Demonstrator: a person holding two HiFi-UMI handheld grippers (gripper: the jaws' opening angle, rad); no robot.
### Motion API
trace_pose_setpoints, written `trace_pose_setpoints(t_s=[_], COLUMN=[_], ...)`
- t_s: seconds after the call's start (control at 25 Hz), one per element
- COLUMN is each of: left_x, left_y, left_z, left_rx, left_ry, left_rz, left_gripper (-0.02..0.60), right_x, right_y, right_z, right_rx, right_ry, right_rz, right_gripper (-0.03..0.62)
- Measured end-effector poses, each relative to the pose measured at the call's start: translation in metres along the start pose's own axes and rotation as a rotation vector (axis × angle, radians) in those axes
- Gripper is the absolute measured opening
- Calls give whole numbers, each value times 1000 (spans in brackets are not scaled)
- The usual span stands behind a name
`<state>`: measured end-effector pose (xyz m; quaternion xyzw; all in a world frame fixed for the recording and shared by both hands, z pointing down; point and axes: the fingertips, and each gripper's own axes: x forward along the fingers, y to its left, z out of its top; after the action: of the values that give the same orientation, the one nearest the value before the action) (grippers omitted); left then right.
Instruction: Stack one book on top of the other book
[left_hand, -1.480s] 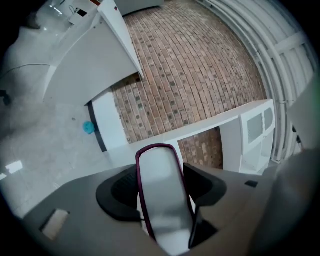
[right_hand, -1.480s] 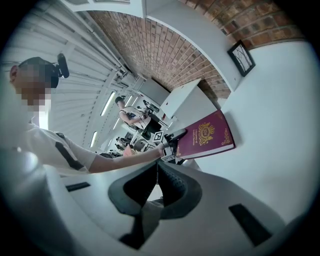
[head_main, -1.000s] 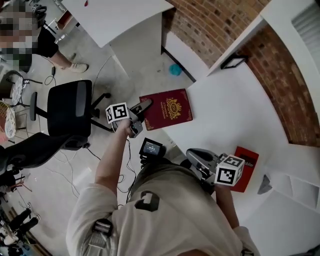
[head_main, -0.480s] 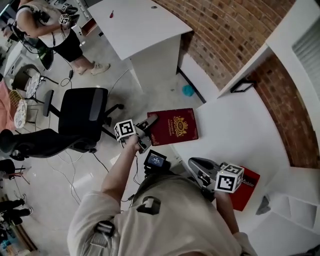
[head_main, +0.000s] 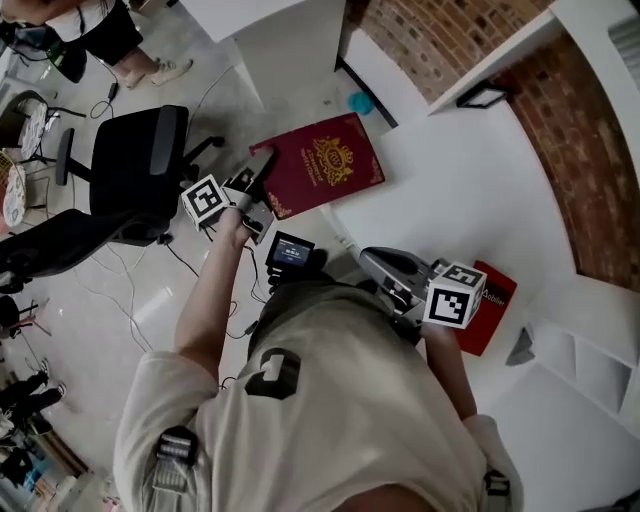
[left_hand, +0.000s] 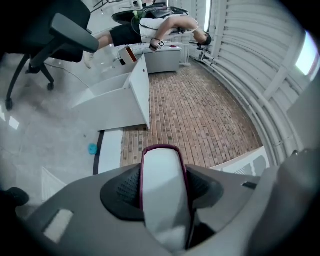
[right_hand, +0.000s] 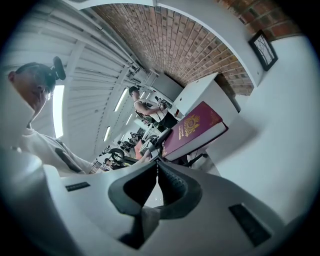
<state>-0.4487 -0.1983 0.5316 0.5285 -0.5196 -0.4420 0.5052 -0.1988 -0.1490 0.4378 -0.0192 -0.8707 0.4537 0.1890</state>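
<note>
maroon book (head_main: 325, 165) raised | white table (head_main: 450, 200) | brick wall (head_main: 585, 150) | office chair (head_main: 135, 160)

Extends left arm (head_main: 212, 295) forward, forearm nearly straight, with left hand (head_main: 236, 222) wrapped round the handle. Points left tongs (head_main: 260, 168) level. Has just been closing the jaws a little, now clamped on the edge of the maroon book (head_main: 322, 165), one pad against each cover. Holds right arm (head_main: 447, 372) bent close to the torso. Aims right tongs (right_hand: 158, 169) slightly below level, jaws together, nothing between them.
</note>
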Motion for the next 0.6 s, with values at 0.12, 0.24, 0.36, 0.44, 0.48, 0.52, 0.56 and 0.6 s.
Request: trace_pose_setpoints(t_s=[0.12,0.24,0.36,0.44,0.48,0.52,0.56,0.6], left_x=[-2,-3,-9,-13,-13,-13,-11,-10], left_y=[-8,-5,2,2,1,-1,-3,-5], left_z=[3,1,4,5,5,4,3,0], left_rx=[33,33,37,31,27,25,24,25], left_ry=[-2,-22,-59,-77,-81,-83,-82,-77], left_rz=[-23,-10,20,20,16,12,7,4], left_gripper=[215,215,215,215,215,215,215,215], right_x=[4,5,6,5,5,4,4,4], right_y=[0,-2,-1,-2,-2,-2,-2,-2], right_z=[-1,-1,-3,-3,-3,-2,-2,-2], right_rx=[10,15,2,0,1,1,0,-4], right_ry=[6,25,35,29,25,21,20,23], right_rz=[10,21,23,17,13,9,8,8], right_gripper=[8,8,8,8,8,8,8,8])
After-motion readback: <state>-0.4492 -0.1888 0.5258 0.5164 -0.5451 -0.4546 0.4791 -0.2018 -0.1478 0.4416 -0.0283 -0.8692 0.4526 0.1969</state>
